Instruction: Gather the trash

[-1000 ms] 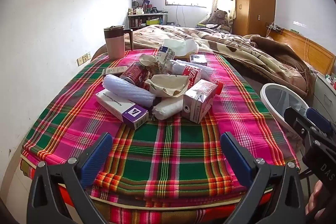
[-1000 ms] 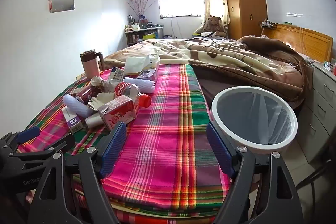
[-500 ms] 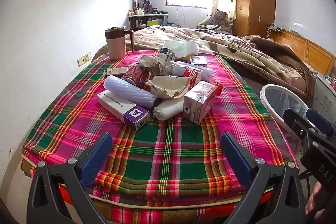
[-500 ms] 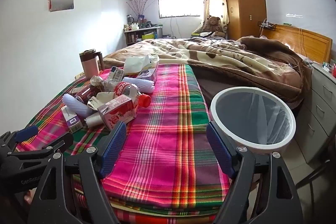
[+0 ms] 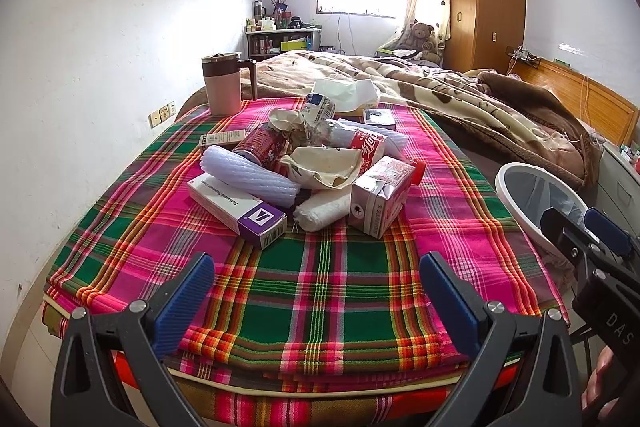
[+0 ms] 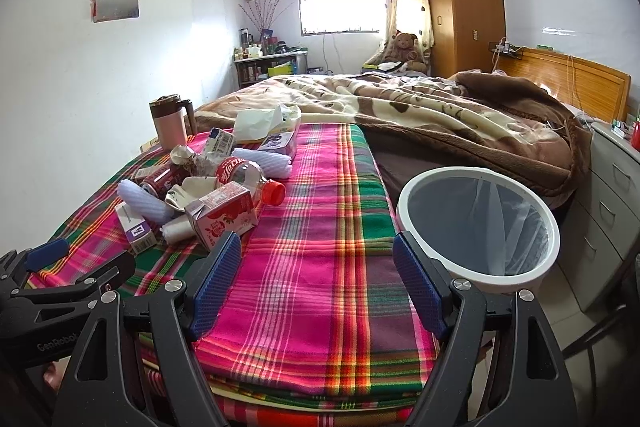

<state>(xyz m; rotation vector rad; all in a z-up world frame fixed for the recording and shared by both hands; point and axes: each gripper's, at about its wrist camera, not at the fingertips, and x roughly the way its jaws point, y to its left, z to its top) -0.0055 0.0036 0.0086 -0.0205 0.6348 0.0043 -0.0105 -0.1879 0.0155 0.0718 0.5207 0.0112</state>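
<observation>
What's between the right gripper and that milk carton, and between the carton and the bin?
Nothing visible: the open right gripper faces the milk carton over bare plaid blanket, which also spans to the white bin.

White-walled bedroom: bright far window (image 6: 340,13) with curtain (image 6: 404,3), wooden wardrobe (image 6: 466,3) at right, cluttered shelf (image 6: 272,65) far left, headboard (image 6: 568,77).

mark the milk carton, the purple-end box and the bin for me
milk carton (image 5: 380,197): left wrist view, on its near end face.
purple-end box (image 5: 262,221): left wrist view, on its purple end.
bin (image 6: 406,201): right wrist view, on the left of its white rim.
</observation>
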